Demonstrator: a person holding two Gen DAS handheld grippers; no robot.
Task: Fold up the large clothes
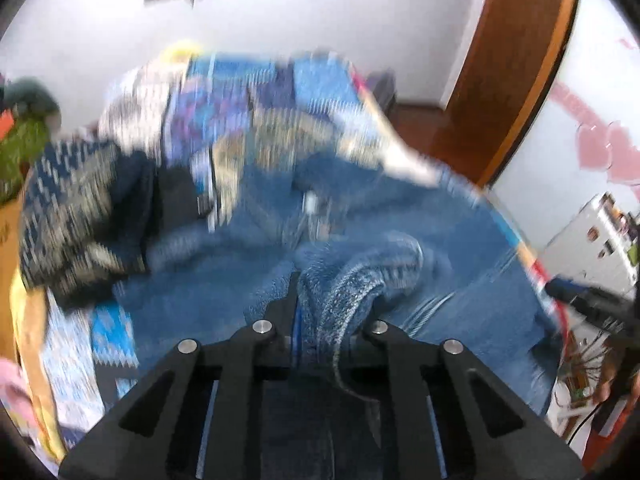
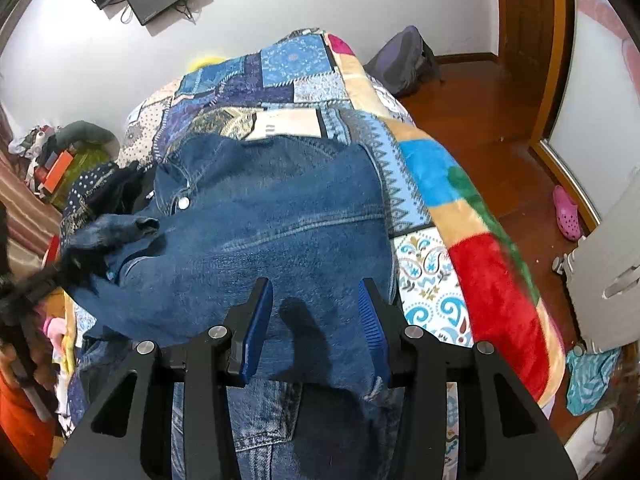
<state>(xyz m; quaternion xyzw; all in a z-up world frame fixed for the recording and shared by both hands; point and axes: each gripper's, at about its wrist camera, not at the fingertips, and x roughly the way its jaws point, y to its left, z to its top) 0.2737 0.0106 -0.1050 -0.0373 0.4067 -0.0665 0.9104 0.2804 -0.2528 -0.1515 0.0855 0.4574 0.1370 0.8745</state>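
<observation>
A blue denim jacket (image 2: pixel 280 216) lies spread on a patchwork bedspread (image 2: pixel 304 68), back up, with a metal snap near its collar. My right gripper (image 2: pixel 316 284) is open and empty, hovering just above the jacket's back. My left gripper (image 1: pixel 324 300) is shut on a bunched denim sleeve (image 1: pixel 360 280) of the jacket (image 1: pixel 440 240); that view is motion-blurred. In the right wrist view the left gripper (image 2: pixel 74 260) appears blurred at the far left, holding the sleeve cuff (image 2: pixel 120 228).
A dark patterned garment (image 2: pixel 92 188) lies left of the jacket. Bedspread border in red, green and blue (image 2: pixel 492 280) hangs over the right edge. Wooden floor (image 2: pixel 488 120) with a pink shoe (image 2: pixel 566 212), a backpack (image 2: pixel 404 60) and a white door (image 2: pixel 608 264).
</observation>
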